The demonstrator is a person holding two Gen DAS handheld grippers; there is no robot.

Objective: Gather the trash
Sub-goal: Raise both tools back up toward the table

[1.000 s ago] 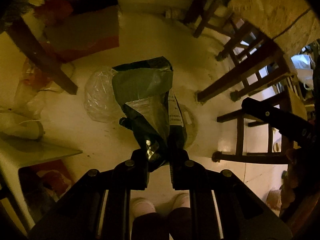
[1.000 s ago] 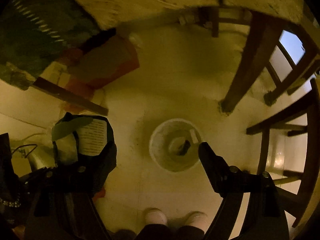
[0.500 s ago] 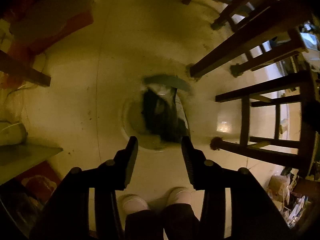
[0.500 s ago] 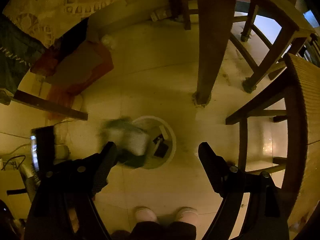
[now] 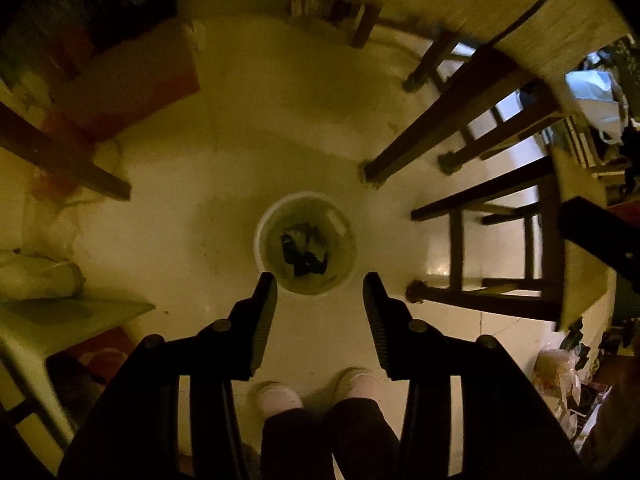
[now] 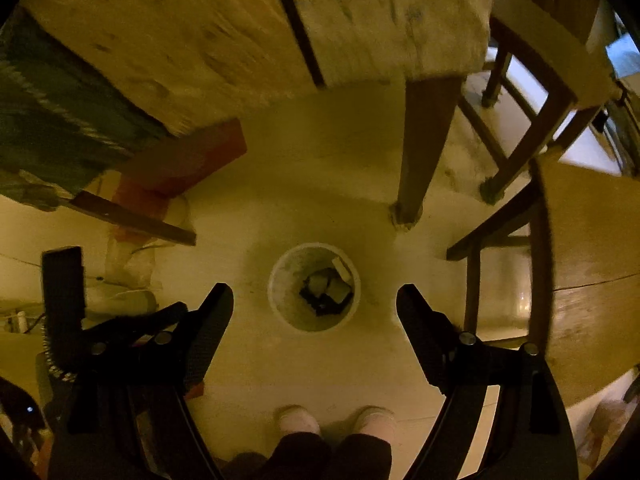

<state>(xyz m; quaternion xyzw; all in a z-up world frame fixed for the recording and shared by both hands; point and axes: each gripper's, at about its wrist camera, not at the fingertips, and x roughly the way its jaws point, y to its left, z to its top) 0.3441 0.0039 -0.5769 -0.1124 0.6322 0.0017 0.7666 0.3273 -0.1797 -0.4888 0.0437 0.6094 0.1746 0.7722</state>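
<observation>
A round white bin [image 5: 306, 205] stands on the pale floor below both grippers; it also shows in the right wrist view [image 6: 280, 288]. Dark crumpled wrappers [image 5: 304, 250] lie at its bottom, seen in the right wrist view [image 6: 326, 292] too. My left gripper [image 5: 319, 288] is open and empty, high above the bin's near rim. My right gripper [image 6: 314, 298] is open and empty, also above the bin. The left gripper's black finger [image 6: 64, 300] shows at the left of the right wrist view.
A dark wooden table leg [image 5: 436, 132] and chair legs [image 5: 472, 300] stand right of the bin. The table top [image 6: 280, 28] overhangs at the back. A red-brown box [image 5: 132, 88] lies on the floor at back left. My feet [image 5: 316, 392] stand near the bin.
My left gripper opened and let go of the dark wrapper, which fell into the bin. Both grippers have risen higher above the bin.
</observation>
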